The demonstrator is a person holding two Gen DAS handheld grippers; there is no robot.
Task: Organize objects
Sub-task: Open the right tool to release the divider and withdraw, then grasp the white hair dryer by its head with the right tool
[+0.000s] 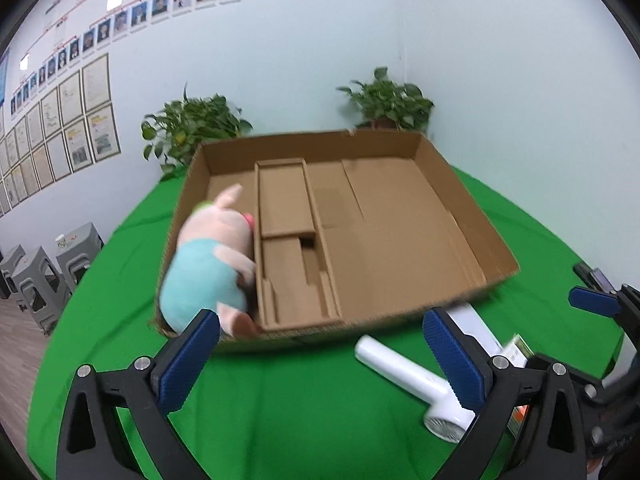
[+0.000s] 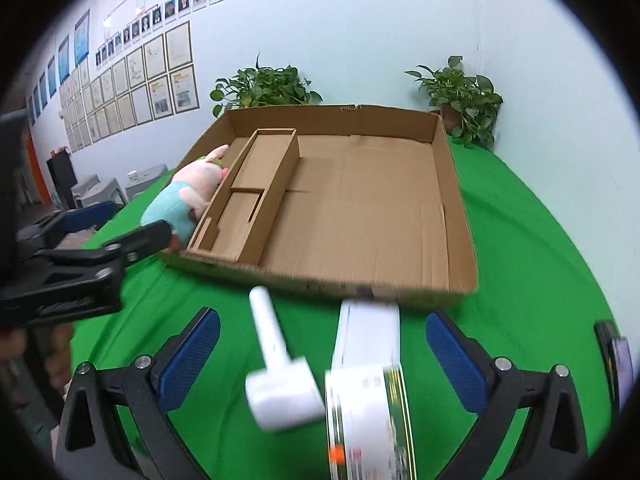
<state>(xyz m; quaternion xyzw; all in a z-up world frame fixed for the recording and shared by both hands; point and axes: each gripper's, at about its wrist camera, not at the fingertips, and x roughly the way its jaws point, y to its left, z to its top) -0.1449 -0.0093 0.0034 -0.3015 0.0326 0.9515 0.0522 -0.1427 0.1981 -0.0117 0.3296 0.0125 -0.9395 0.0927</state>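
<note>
A shallow cardboard box (image 1: 452, 184) (image 2: 456, 200) lies on the green table, with a narrow cardboard insert (image 1: 286, 208) (image 2: 256, 184) in its left part. A pink plush pig in a teal shirt (image 1: 208, 264) (image 2: 184, 192) lies in the box's leftmost slot. A white hair dryer (image 1: 412, 380) (image 2: 276, 364) and a white carton (image 2: 368, 372) (image 1: 476, 326) lie on the cloth in front of the box. My left gripper (image 1: 320, 360) is open, just in front of the pig. My right gripper (image 2: 324, 364) is open, with the dryer and carton between its fingers (image 2: 188, 356).
Two potted plants (image 1: 192, 128) (image 1: 388, 100) stand behind the box by the wall. Grey stools (image 1: 36, 280) stand off the table's left side. A dark phone (image 2: 618, 356) lies at the table's right edge. The green cloth (image 1: 280, 408) is bare in front of the box's left half.
</note>
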